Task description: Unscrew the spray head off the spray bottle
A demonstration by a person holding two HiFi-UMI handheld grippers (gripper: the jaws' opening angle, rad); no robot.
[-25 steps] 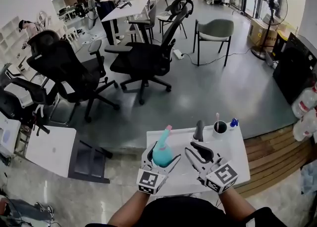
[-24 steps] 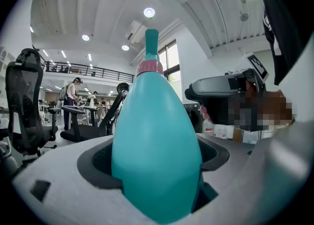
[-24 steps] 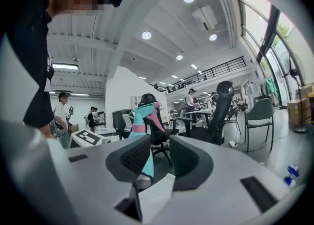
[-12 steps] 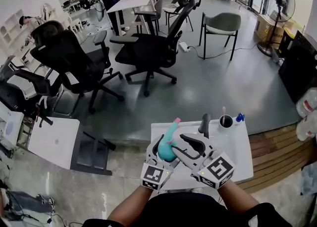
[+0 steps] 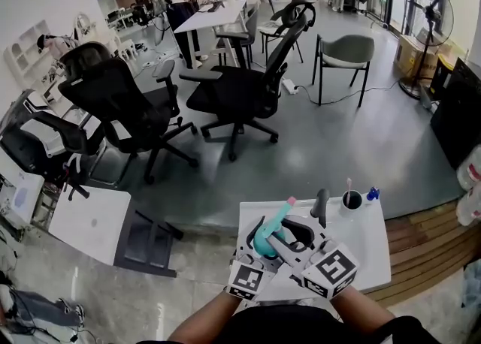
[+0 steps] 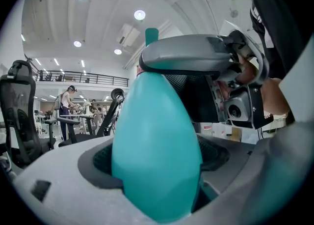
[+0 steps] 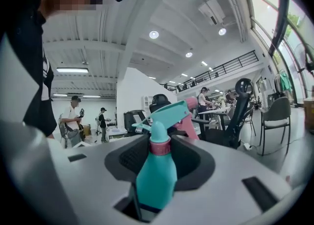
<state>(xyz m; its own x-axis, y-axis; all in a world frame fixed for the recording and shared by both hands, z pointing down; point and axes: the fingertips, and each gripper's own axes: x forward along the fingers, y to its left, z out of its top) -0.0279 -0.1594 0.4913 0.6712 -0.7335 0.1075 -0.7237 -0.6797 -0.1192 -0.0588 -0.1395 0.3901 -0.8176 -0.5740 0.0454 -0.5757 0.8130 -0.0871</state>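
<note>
My left gripper (image 5: 259, 251) is shut on the round body of the teal spray bottle (image 5: 263, 242) and holds it upright above the white table (image 5: 364, 241). In the left gripper view the body (image 6: 154, 155) fills the space between the jaws. Its teal spray head (image 7: 167, 113) with a pink trigger sits on a pink collar (image 7: 159, 147). My right gripper (image 5: 290, 236) reaches in from the right, its jaws on either side of the bottle's neck. They have just been closing, but gaps still show beside the collar. One of its fingers (image 6: 186, 58) crosses above the bottle.
A cup (image 5: 351, 200) holding sticks, a small blue object (image 5: 373, 194) and an upright black handle (image 5: 322, 206) stand along the table's far edge. Black office chairs (image 5: 233, 87) fill the floor beyond. A low white side table (image 5: 86, 226) sits at the left.
My right gripper has moved left from beside the bottle until its jaws stand around the bottle's neck. The left gripper has kept its hold on the body.
</note>
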